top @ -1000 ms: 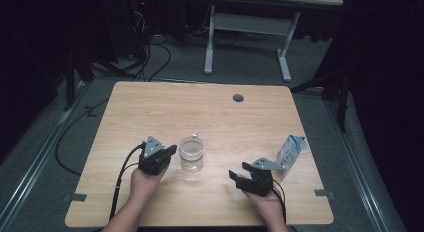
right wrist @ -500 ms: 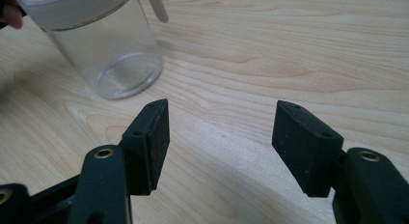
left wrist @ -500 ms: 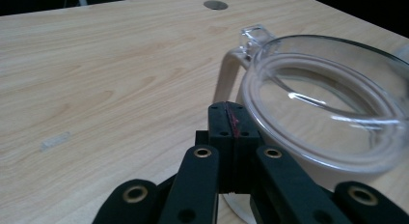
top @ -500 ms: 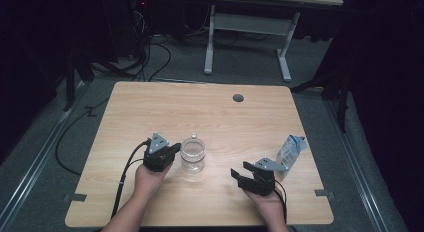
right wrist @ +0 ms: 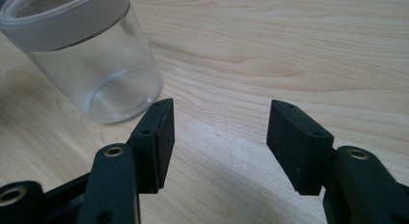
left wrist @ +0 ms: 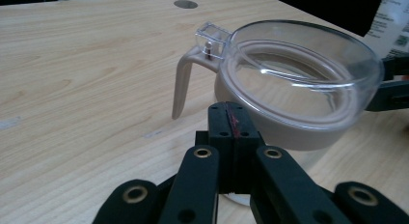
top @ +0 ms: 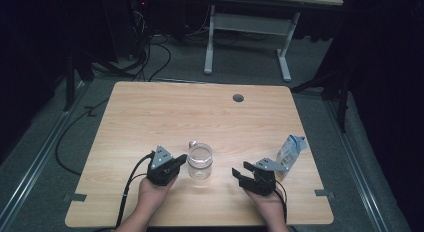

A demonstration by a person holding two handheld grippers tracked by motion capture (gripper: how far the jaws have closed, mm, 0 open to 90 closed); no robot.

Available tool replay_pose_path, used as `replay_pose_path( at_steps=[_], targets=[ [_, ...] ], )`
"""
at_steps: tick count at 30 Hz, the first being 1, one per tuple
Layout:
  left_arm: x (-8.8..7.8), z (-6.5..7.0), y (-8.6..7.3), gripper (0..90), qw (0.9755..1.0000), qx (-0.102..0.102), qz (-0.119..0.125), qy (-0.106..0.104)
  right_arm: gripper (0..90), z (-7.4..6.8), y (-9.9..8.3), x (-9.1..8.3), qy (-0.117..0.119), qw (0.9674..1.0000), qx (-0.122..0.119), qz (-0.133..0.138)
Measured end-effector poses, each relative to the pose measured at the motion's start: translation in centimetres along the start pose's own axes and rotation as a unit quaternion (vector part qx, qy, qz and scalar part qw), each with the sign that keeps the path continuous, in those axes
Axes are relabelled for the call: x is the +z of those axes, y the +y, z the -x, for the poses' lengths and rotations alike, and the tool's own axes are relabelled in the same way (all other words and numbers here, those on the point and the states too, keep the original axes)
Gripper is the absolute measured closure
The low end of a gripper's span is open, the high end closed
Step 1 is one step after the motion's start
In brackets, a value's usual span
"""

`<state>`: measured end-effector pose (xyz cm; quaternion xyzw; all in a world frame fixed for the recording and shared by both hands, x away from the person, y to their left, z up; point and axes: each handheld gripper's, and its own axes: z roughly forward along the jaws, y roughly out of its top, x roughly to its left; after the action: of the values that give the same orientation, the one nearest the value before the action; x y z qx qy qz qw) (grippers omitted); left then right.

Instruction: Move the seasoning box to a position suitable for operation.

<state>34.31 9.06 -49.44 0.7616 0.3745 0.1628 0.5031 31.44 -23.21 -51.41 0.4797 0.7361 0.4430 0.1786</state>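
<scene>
the clear jar (top: 200, 161) stands upright near the front middle of the wooden table (top: 150, 112), between the two grippers. the left gripper (top: 176, 162) is squeezed shut with nothing in it — its tip sits just beside the jar's rim. the right gripper (top: 239, 173) has been closing a bit, but its jaws are apart and hold nothing. a small carton (top: 290, 151) stands near it.

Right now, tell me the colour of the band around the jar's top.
The band on the clear jar is pale beige-grey, shown best in the left gripper view.
</scene>
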Motion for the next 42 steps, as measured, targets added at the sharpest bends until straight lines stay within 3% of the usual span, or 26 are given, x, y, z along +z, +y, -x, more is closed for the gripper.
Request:
replay_pose_path(
  at_steps=[12,20,28,31,35,42],
  targets=[
    [0.0,1.9,-0.4,90.0,0.9997,0.0,0.004,-0.025,44.8,-0.4,0.0,0.1,-0.019,0.9994,-0.027,-0.006],
    [0.0,2.0,-0.7,90.0,0.9991,-0.009,0.006,-0.04,46.1,-0.5,0.2,0.4,-0.026,0.9992,-0.031,-0.006],
    [-0.3,1.2,-0.3,90.0,0.9996,-0.004,0.007,-0.027,48.6,-0.9,0.6,0.8,-0.019,0.9991,-0.035,-0.013],
    [0.2,1.4,-0.1,90.0,0.9998,0.002,0.0,-0.02,51.0,-0.9,1.1,0.8,-0.019,0.9992,-0.035,-0.006],
    [0.8,1.6,-0.1,90.0,0.9998,-0.004,-0.005,-0.021,54.0,-0.7,1.8,1.2,-0.028,0.9989,-0.037,-0.004],
    [0.5,2.2,-0.3,90.0,0.9998,-0.009,-0.006,-0.019,58.3,-0.4,2.3,1.8,-0.032,0.9983,-0.049,0.001]
  ],
)
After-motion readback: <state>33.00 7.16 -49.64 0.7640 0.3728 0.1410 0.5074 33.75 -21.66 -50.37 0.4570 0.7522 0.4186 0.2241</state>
